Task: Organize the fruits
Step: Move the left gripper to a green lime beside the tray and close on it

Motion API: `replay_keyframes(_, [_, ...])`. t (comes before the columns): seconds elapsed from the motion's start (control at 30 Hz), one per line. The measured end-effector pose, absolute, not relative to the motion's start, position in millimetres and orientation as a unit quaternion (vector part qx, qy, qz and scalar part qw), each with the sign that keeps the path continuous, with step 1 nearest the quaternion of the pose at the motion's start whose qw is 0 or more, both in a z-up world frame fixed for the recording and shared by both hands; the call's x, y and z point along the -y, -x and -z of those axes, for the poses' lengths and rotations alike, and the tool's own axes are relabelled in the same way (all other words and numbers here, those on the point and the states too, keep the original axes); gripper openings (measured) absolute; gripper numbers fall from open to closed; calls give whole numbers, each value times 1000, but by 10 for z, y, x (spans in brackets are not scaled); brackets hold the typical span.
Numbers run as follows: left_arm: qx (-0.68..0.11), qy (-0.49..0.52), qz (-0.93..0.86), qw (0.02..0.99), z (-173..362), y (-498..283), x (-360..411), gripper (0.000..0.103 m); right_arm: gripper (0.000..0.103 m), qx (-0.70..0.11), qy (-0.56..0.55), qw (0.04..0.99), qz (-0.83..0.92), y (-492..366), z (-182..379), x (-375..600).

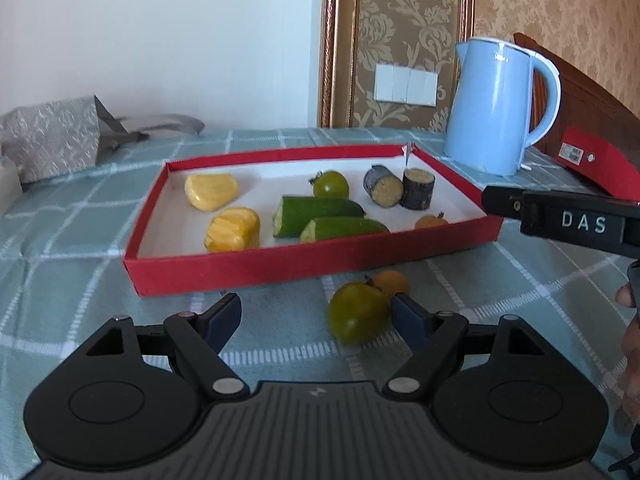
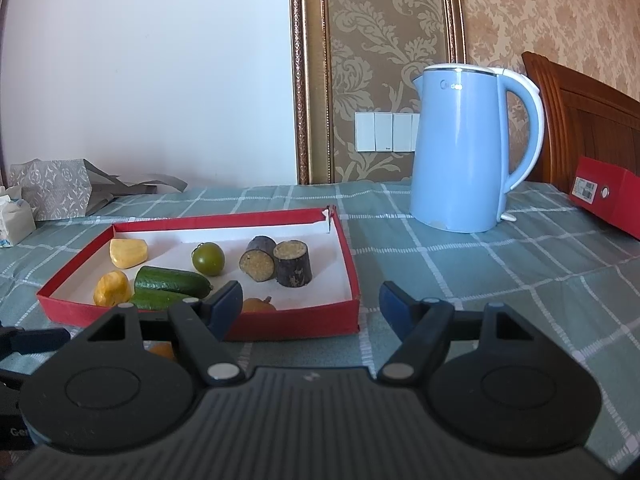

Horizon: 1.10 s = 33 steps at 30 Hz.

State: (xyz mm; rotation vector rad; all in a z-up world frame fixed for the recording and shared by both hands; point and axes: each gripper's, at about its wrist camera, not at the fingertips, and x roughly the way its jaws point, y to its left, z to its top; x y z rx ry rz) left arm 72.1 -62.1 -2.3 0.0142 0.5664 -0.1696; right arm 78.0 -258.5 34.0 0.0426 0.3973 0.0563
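A red tray (image 1: 240, 270) (image 2: 296, 324) on the checked cloth holds two yellow fruit pieces (image 1: 211, 191), two cucumber halves (image 1: 320, 210), a green tomato (image 1: 330, 185), two dark sugarcane chunks (image 1: 418, 188) and a small orange fruit (image 1: 431, 222). In front of the tray lie a green tomato (image 1: 359, 313) and an orange fruit (image 1: 391, 283). My left gripper (image 1: 316, 314) is open, low over the cloth, with the green tomato just inside its right finger (image 1: 408, 318). My right gripper (image 2: 311, 304) is open and empty, in front of the tray's right corner.
A blue kettle (image 1: 500, 108) (image 2: 464, 148) stands behind the tray to the right. A red box (image 1: 600, 160) (image 2: 608, 196) lies at the far right by a wooden headboard. A patterned grey bag (image 1: 52, 136) and a tissue pack (image 2: 14, 220) sit at the left.
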Motion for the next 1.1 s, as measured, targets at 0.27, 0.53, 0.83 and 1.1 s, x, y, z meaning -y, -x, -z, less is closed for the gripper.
replay_keyframes(0.27, [-282, -33, 94, 954, 62, -746, 710, 73, 76, -199, -21, 979, -29, -782, -343, 2585])
replay_keyframes(0.53, [-286, -24, 112, 951, 65, -749, 686, 40, 76, -199, -22, 979, -28, -788, -341, 2587])
replay_keyframes(0.83, [-283, -11, 119, 952, 54, -758, 651, 33, 76, -203, -18, 979, -28, -791, -324, 2573])
replay_keyframes(1.1, [-259, -20, 110, 959, 15, -679, 638, 33, 76, -207, -15, 978, -33, -798, -307, 2567])
